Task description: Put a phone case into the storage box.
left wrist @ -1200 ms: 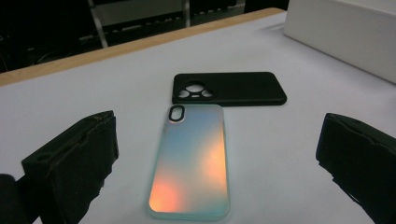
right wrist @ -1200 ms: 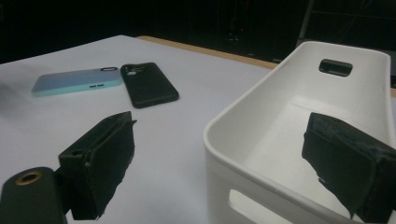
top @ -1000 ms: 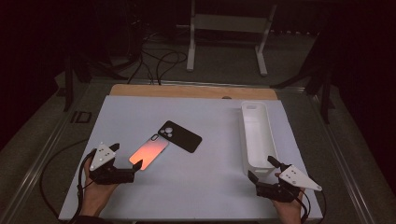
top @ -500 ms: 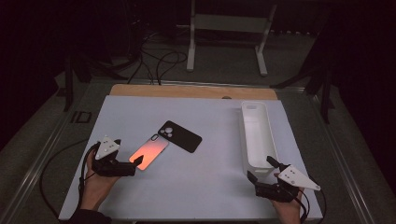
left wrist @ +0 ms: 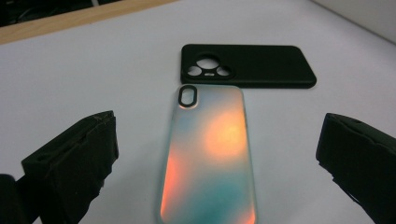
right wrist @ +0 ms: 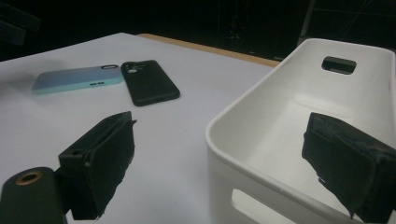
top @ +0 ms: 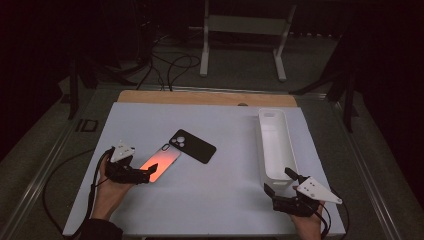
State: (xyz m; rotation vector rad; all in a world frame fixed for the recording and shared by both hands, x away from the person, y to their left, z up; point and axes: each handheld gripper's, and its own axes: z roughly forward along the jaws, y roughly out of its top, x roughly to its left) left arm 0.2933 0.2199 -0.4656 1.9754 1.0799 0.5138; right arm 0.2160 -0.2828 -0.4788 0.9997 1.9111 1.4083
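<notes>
While my left gripper (top: 150, 173) sits low over the white tabletop (top: 215, 200), its jaws stand wide apart on either side of the near end of the iridescent phone case (left wrist: 208, 163), touching nothing. That case lies flat, back up (glowing orange and teal, with its oval camera cutout at the far end), toward the left of the table. Its far end meets the long edge of a black phone case (left wrist: 252, 65), which lies crosswise just beyond it; I cannot tell whether the two quite touch.

My right gripper (top: 279, 182) waits at the near right of the table, jaws also spread and empty, straddling the near corner of the long white bin (right wrist: 299, 130). From there both cases show well apart from the bin, off toward the table's left half.
</notes>
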